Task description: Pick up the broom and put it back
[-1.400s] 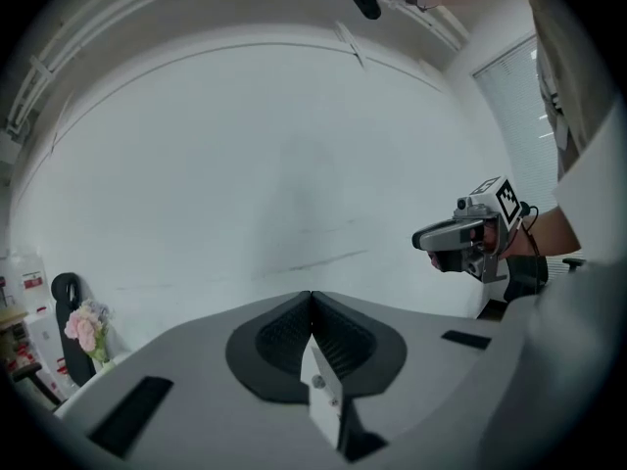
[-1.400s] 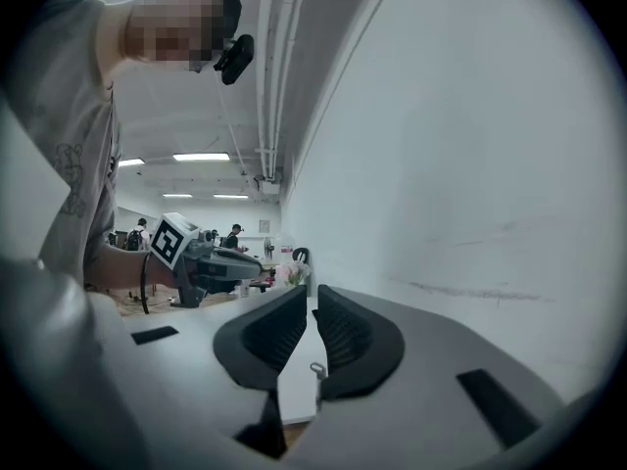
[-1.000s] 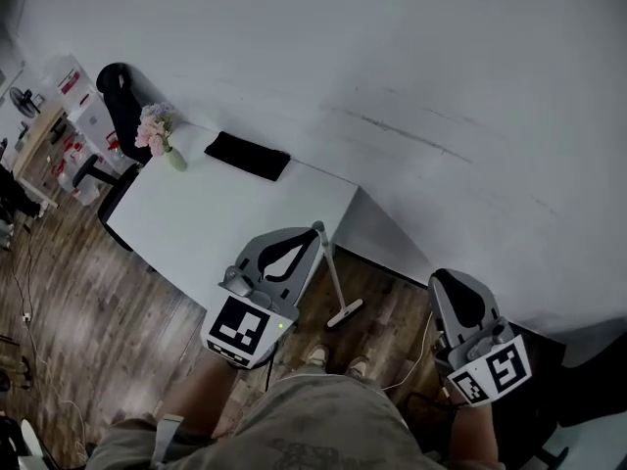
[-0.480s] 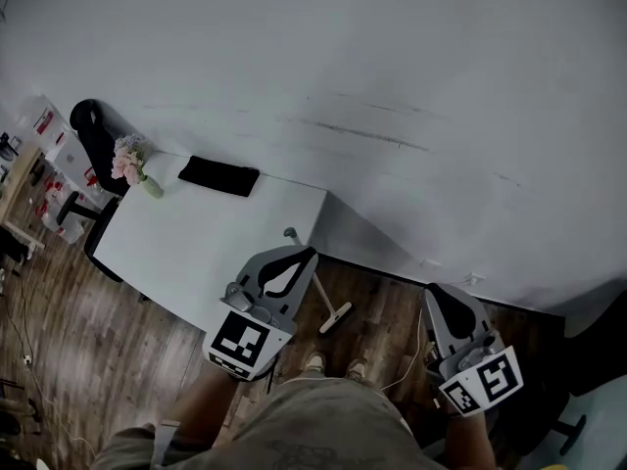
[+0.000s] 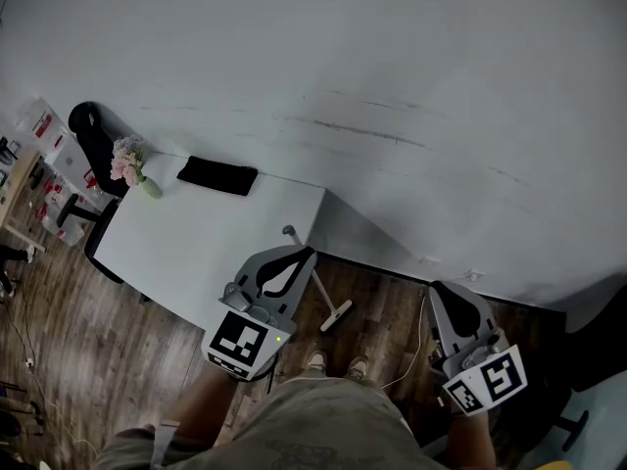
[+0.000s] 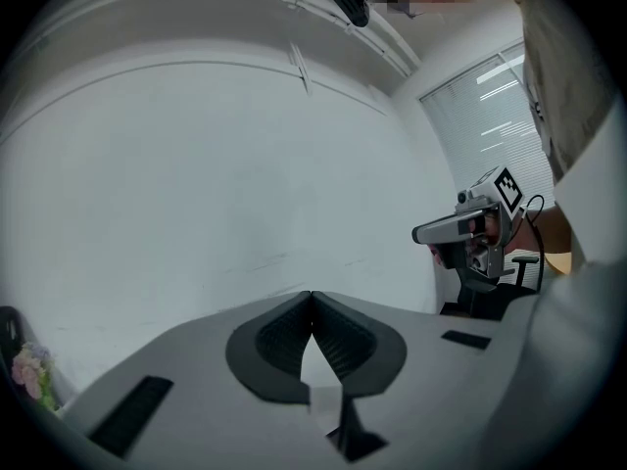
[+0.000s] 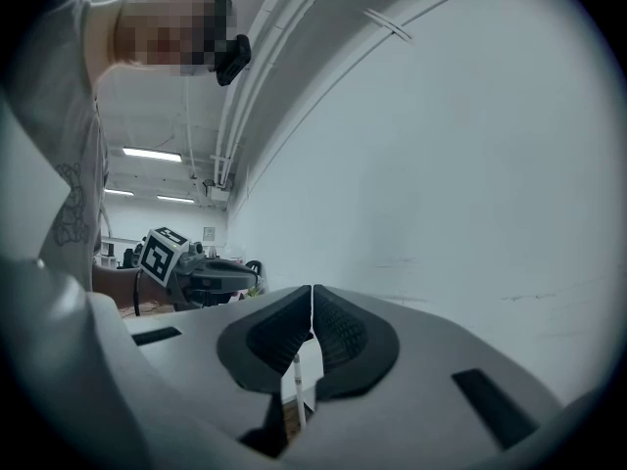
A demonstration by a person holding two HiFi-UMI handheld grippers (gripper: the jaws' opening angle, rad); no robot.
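Head view shows that you hold the left gripper and the right gripper low before you, each with its jaws pressed together on nothing, while the broom stands on the wooden floor, its handle up against the white table edge.

Pale grey-white wall w/ faint dark scuff streaks. White desk; on it a flat black pad & pink flowers in a pale green vase. Floor: dark brown wood-grain planks. Broom pale, near white. L hand-held gripper & R hand-held gripper: grey shells, black ribbed insides, cubes w/ B&W square markers. Black chair.
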